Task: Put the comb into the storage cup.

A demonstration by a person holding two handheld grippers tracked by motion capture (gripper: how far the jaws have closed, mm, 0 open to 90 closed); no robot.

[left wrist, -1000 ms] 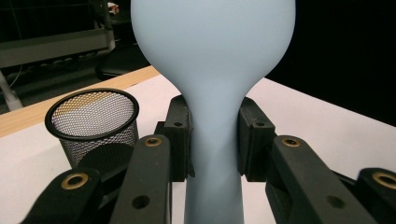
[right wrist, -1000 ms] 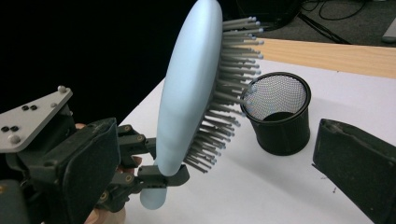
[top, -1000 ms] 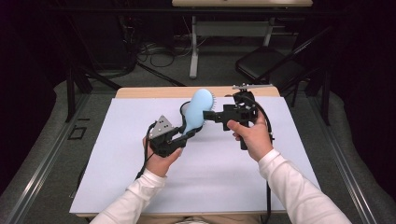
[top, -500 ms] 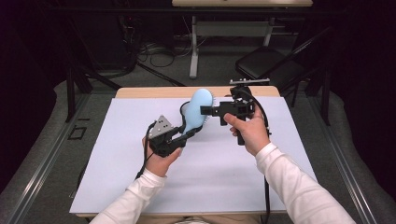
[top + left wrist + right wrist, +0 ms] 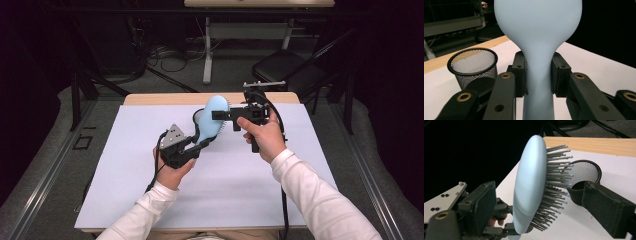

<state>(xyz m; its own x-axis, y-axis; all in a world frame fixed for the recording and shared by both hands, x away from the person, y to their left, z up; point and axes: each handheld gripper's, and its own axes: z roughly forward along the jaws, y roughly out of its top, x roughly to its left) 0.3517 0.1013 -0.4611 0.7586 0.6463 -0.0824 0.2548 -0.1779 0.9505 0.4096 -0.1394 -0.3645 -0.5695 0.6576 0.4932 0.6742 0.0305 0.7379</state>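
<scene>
A light blue hairbrush [image 5: 212,111] is held up above the table, its head toward the far side. My left gripper [image 5: 204,142] is shut on its handle [image 5: 538,82], with a pad pressed to each side. In the right gripper view the brush head [image 5: 529,185] stands edge-on, with its grey bristles [image 5: 556,187] facing right. My right gripper [image 5: 541,207] reaches in from the right in the high view [image 5: 220,119]. Its jaws straddle the head and have just been closing. A gap still shows on both sides, so they are open.
A black mesh cup [image 5: 472,67] stands on the white table cover [image 5: 150,200] just beyond the brush, also seen in the right gripper view [image 5: 586,172]. A wooden table edge [image 5: 160,98] runs along the far side. A dark chair [image 5: 285,70] and cables lie beyond it.
My right gripper has edged slightly left so that its jaws reach around the brush head. The left hand and the brush have stayed in place.
</scene>
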